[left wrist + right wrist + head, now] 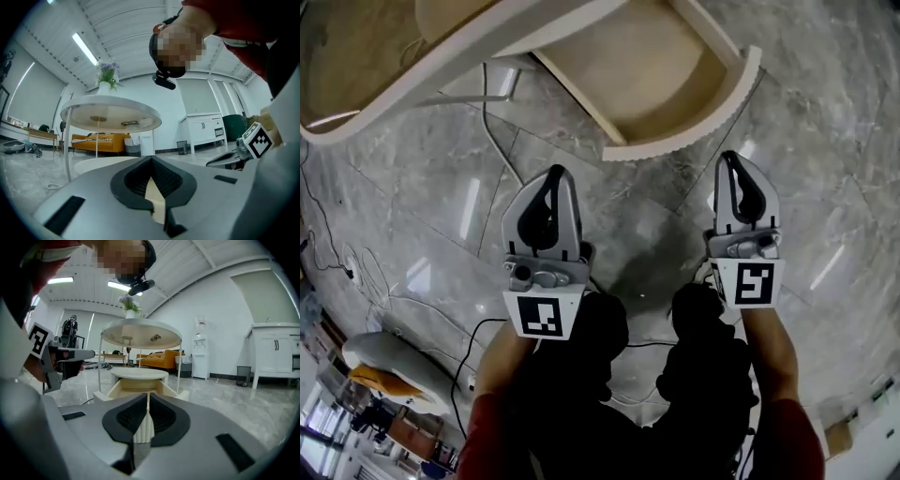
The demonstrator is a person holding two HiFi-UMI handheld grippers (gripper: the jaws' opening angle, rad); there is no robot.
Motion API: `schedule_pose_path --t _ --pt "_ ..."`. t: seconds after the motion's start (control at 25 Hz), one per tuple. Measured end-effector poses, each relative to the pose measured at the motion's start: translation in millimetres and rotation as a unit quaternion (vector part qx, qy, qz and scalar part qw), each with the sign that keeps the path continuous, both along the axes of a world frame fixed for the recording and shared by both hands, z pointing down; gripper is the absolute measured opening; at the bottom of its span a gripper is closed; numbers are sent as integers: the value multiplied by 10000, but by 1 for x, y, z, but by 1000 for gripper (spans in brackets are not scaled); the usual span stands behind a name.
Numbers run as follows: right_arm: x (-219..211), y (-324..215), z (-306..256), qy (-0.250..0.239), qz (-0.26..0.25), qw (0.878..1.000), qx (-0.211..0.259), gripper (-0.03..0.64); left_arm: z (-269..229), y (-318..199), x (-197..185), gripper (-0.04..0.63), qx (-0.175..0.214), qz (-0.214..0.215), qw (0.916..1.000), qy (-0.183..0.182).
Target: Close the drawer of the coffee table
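Straight ahead of the right gripper (148, 399) sits the drawer (138, 384), pulled well out of the table (140, 333), its open box facing the jaws. Those jaws are squeezed together with the tips meeting and nothing in them. You just get a thin strip of the drawer's ribbed front through the slit lower down.

Left gripper (151, 161) is the same deal: tips closed up, nothing gripped. A pale wedge shows through the gap below the tips, and I can't tell what it is. From that gripper the table's round top is ahead and a bit to the left, with a vase (108, 75) of flowers on it.

Looking down from the head view, both grippers are side by side, low over the grey marble floor (834, 187), pointing toward the table. The drawer's curved front is just ahead of them, nearer the right gripper and off to the right of the left one. Neither tip touches it.

A cable (487, 117) runs over the floor ahead of the left gripper and passes under the table top. Well beyond the table from the right gripper there's an orange sofa (161, 357), and a white cabinet (276, 352) stands off to the right of its jaws.
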State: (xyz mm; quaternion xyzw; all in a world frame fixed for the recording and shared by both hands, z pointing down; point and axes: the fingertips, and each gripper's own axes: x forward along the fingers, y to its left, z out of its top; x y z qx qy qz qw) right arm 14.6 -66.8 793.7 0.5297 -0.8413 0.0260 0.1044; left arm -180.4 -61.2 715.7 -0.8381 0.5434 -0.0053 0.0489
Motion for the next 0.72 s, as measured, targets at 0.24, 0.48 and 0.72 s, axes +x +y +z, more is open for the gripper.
schedule_pose_path --t 0.24,0.48,0.72 --pt "7 4 64 -614 153 9980 -21 31 69 -3 1 9 21 -148 9998 -102" --pt "0 19 87 -591 -187 9976 -325 31 115 13 -7 9 -756 -212 9969 -108" --pt "2 18 86 -626 -157 9978 -147 31 105 8 -20 9 -621 -608 9962 101"
